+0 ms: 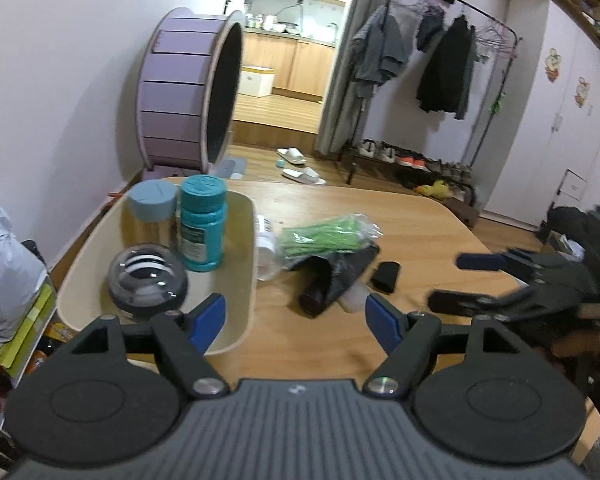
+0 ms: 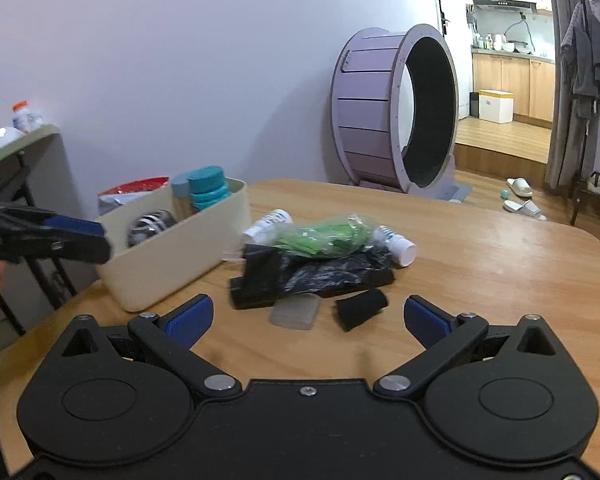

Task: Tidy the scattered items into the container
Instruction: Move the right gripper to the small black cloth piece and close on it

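A cream container [image 1: 236, 312] [image 2: 180, 256] stands at the table's left and holds a teal bottle [image 1: 201, 222], a blue-lidded jar [image 1: 153, 210] and a clear ball with stripes [image 1: 148, 280]. Just right of it lies a pile: a green packet in clear wrap [image 1: 324, 236] [image 2: 328, 232], a black bag [image 1: 340, 268] [image 2: 320, 272], white bottles [image 1: 265, 248] [image 2: 396, 244], a small black block [image 1: 386, 276] [image 2: 360, 308] and a clear case [image 2: 296, 312]. My left gripper [image 1: 296, 320] is open above the container's near right corner, holding nothing. My right gripper [image 2: 308, 316] is open in front of the pile, also holding nothing.
The wooden table [image 1: 420, 232] ends in a rounded far edge. A purple wheel-shaped drum [image 1: 188, 92] stands on the floor behind it. Bags and bottles [image 1: 4, 272] crowd the floor at the left. A clothes rack [image 1: 440, 64] stands at the back right.
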`<state>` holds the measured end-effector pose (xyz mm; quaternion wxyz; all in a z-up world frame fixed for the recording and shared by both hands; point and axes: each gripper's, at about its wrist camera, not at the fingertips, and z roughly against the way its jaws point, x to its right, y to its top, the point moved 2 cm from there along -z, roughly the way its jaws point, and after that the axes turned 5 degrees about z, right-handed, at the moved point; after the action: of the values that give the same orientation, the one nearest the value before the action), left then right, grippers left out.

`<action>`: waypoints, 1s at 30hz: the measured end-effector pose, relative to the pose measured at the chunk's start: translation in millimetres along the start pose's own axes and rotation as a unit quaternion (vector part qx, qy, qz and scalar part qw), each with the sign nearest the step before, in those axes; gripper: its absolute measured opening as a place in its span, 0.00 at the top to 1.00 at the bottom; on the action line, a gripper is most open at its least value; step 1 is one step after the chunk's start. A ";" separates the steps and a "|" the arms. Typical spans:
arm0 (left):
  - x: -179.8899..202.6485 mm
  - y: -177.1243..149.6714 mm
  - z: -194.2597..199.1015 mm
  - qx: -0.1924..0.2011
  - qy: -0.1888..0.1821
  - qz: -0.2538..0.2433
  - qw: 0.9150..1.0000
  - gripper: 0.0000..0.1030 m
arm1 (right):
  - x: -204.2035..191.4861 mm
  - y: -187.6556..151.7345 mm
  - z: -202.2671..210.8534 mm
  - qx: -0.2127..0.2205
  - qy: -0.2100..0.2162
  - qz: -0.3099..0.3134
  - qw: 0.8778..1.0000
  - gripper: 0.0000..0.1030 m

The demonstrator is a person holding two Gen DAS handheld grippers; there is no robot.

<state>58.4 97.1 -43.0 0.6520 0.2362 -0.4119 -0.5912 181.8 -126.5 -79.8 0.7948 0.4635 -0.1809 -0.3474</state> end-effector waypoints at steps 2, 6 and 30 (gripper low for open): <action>3.0 -2.1 -1.1 0.000 -0.006 -0.003 1.000 0.26 | 3.8 -1.0 -9.9 -0.011 -0.006 0.019 1.000 0.05; 5.0 -5.0 -4.6 0.001 -0.010 -0.002 1.000 0.26 | 13.6 -1.5 -26.2 -0.033 -0.004 0.042 0.999 0.18; 3.2 -11.5 -11.2 -0.009 -0.020 0.015 1.000 0.26 | 32.4 1.4 -76.5 -0.097 0.019 0.109 0.989 0.63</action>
<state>60.8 89.9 -57.5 0.6544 0.2119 -0.4230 -0.5899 251.4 -102.6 -118.3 0.8726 0.3682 -0.1802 -0.2657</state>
